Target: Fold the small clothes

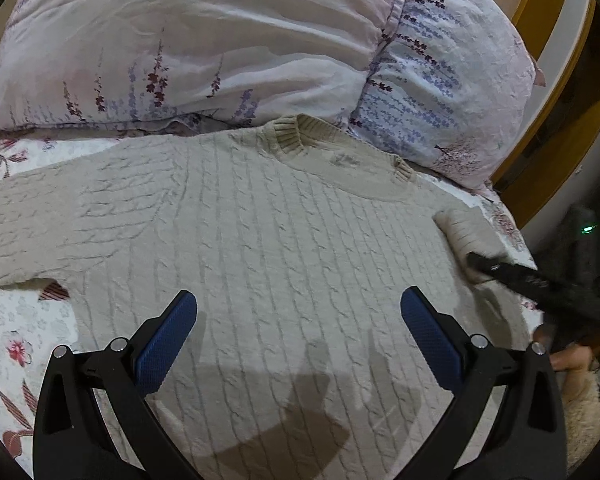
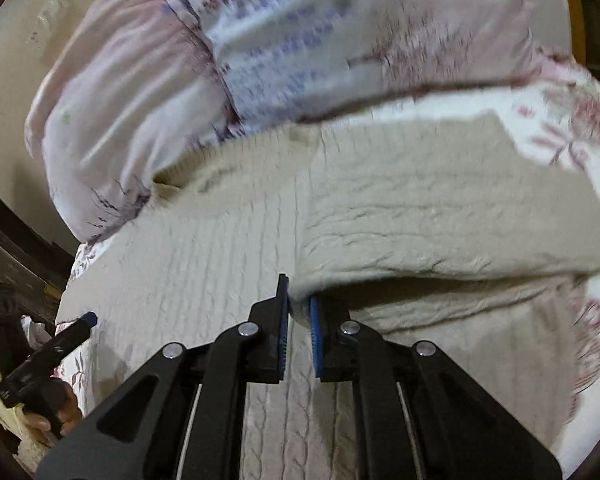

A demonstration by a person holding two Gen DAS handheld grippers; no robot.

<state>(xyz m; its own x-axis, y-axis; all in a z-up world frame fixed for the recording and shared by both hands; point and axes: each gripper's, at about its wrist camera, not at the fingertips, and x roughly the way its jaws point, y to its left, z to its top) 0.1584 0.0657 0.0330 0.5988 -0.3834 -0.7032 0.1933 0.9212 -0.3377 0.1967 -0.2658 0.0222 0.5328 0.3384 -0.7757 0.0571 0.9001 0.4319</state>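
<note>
Two grippers on one sweater, so here's how I'd handle this sleeve fold. Cream cable-knit, lying flat on the floral bedsheet, collar up near the pillows at the top of the left wrist view.

Going left to right: the far sleeve runs out to the left edge of that frame, nobody's touching it yet. My left gripper hangs over the middle of the body with its fingers spread wide, nothing between them. Over at the right edge my right gripper has its fingers pinched tight on the edge of the right sleeve, which in the right wrist view is draped across the middle of the frame and looks partly lifted off the body.

My take on doing it well: carry the sleeve low and straight across the chest so the knit doesn't stretch or drag the body along. Probably smart to drop the empty left fingers onto the body as an anchor. Let go only once the sleeve lies flat, cuff inside the outline.
</note>
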